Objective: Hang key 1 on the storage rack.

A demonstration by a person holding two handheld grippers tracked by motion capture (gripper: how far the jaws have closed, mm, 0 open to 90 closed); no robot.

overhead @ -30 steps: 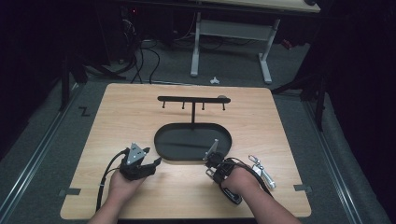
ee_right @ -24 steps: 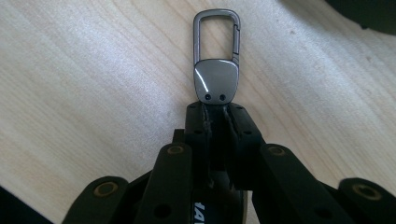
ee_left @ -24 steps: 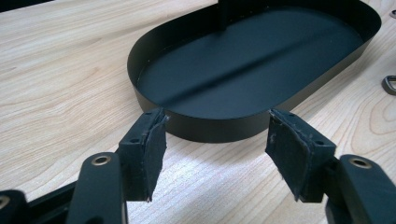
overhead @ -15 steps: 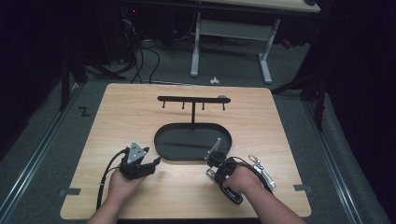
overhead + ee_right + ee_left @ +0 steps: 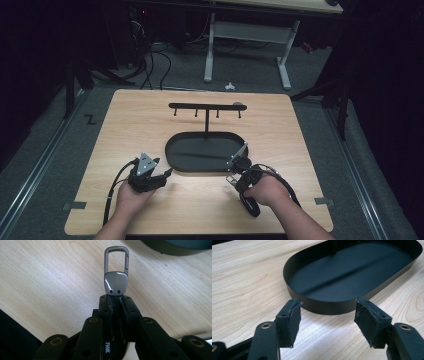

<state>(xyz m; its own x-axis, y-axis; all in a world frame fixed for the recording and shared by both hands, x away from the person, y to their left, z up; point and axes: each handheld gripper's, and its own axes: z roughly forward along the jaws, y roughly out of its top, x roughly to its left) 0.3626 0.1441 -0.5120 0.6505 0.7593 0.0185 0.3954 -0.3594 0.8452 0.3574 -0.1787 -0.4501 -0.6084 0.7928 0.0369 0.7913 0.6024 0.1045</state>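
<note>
Metal caught the light between my right gripper's jaws: a small grey carabiner clip, pinched by its lower end so that its flat plate and spring-gate loop stuck out past the pads toward twelve o'clock in the right gripper view. The jaws were squeezed nearly together on it, with the clip's strap end hidden between the pads. Just below the pads, at about six o'clock, I could read a scrap of white lettering, something like "VAL", the rest covered by the jaws; I could not tell what it belonged to. The clip hung above bare wood of the table, and the dark rim of the tray showed at one o'clock from it.

From the high view, my right gripper sat just off the tray's four o'clock end, near the rim, with my right hand behind it. My left gripper rested at the tray's eight o'clock side, held in my left hand.

In the left gripper view, my left gripper's jaws stood wide apart with nothing between them, their pads framing the near wall of the oval black tray. A black stand with a hook bar rose from the tray's twelve o'clock edge.
</note>
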